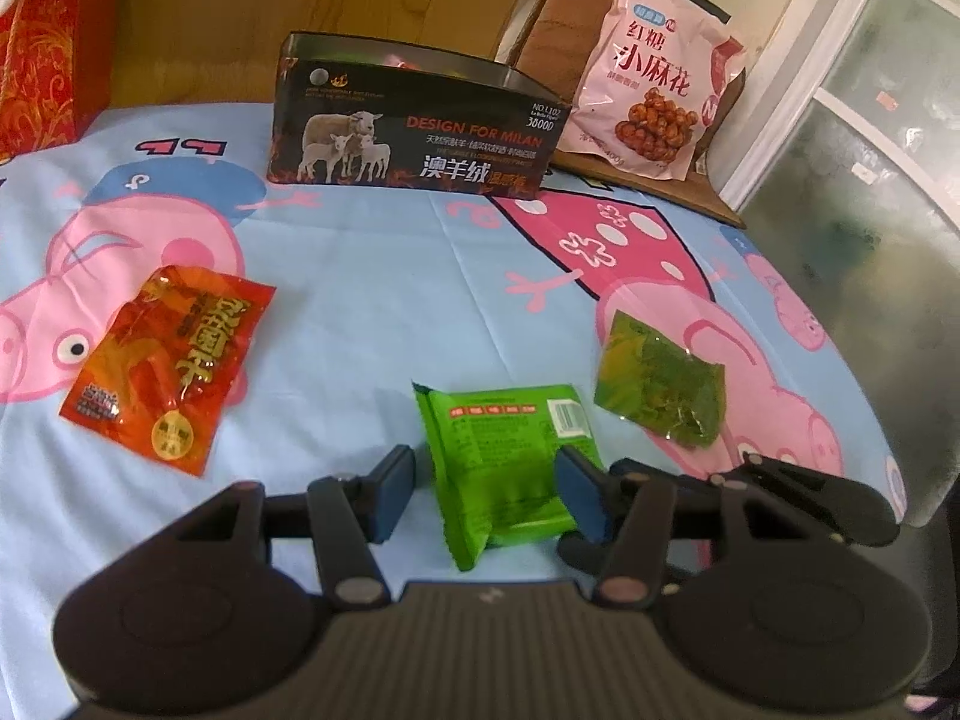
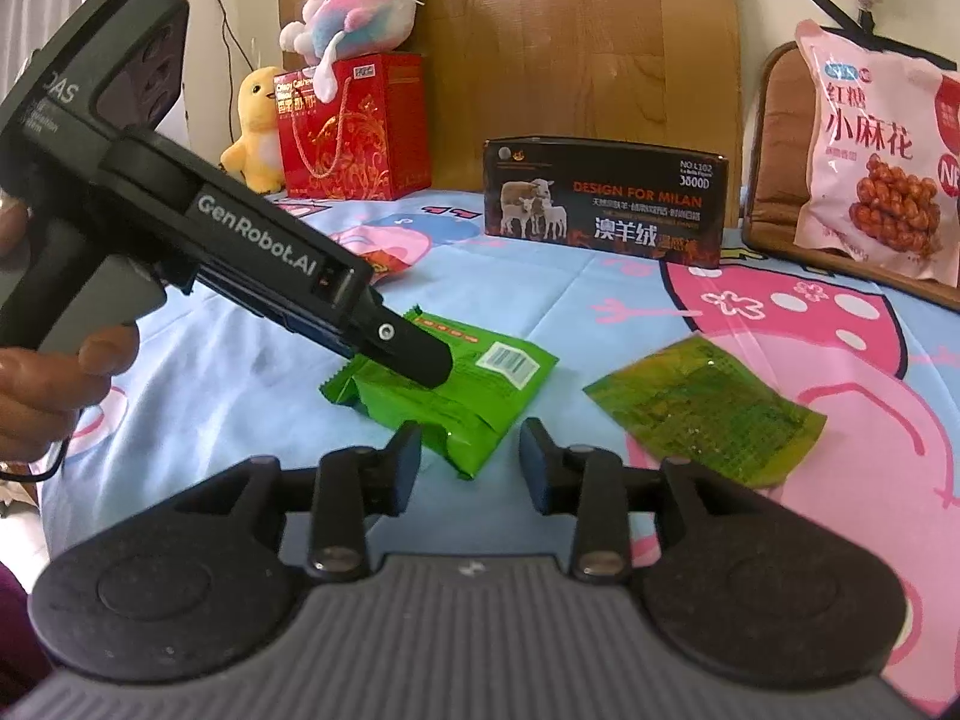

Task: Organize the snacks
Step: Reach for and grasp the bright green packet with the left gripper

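Left gripper (image 1: 489, 489): held by a hand (image 2: 42, 372) at a pistol-style handle, angled downward toward the green packet (image 1: 510, 450). Jaws parted, one finger on each side of the packet; contact of the pads cannot be told.

Right gripper (image 2: 471, 459): tilted downward, just short of the packet's near corner. Jaws parted, nothing gripped between them.
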